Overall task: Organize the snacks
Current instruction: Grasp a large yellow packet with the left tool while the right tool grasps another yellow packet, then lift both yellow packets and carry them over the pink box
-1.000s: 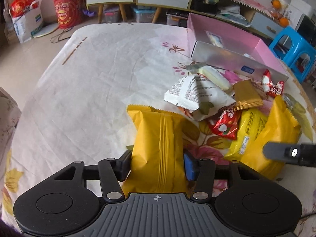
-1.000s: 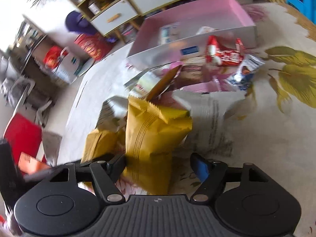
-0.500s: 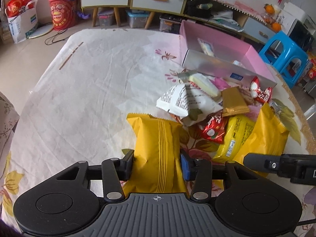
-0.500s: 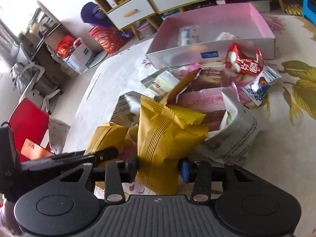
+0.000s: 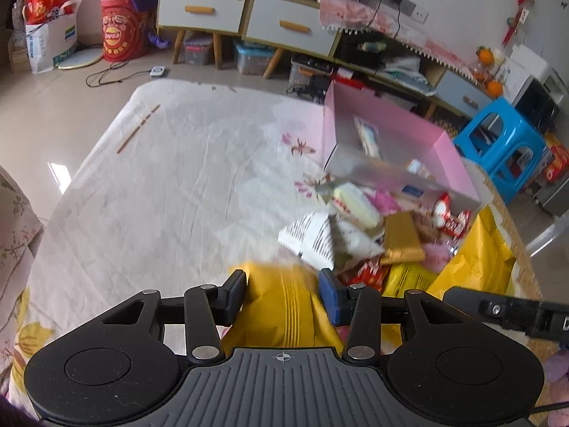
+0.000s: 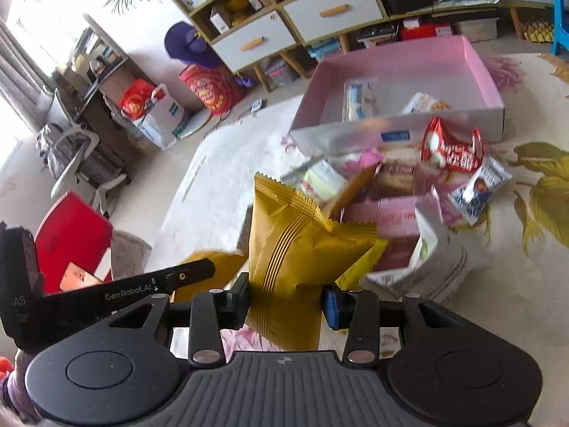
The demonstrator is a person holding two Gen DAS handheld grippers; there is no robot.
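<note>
My left gripper (image 5: 282, 293) is shut on a yellow snack bag (image 5: 281, 320), held just above the flowered tablecloth (image 5: 160, 195). In the right wrist view my right gripper (image 6: 286, 302) is shut on a second yellow snack bag (image 6: 298, 245), which stands upright off the cloth. Each gripper's black finger shows at the edge of the other's view. Behind both lies a pile of snacks: a white bag (image 5: 313, 238), a gold-brown packet (image 5: 402, 238) and a red packet (image 6: 448, 149). The open pink box (image 6: 480, 71) beyond the pile holds a few packets.
A thin wooden stick (image 5: 138, 128) lies at the cloth's far left. A blue stool (image 5: 498, 142) stands right of the table, and a drawer cabinet (image 5: 249, 17) lines the back wall. A red chair (image 6: 71, 235) is at the left.
The right gripper's jaws closed onto its yellow bag. Both grippers then rose with their bags, so the table looks farther away.
</note>
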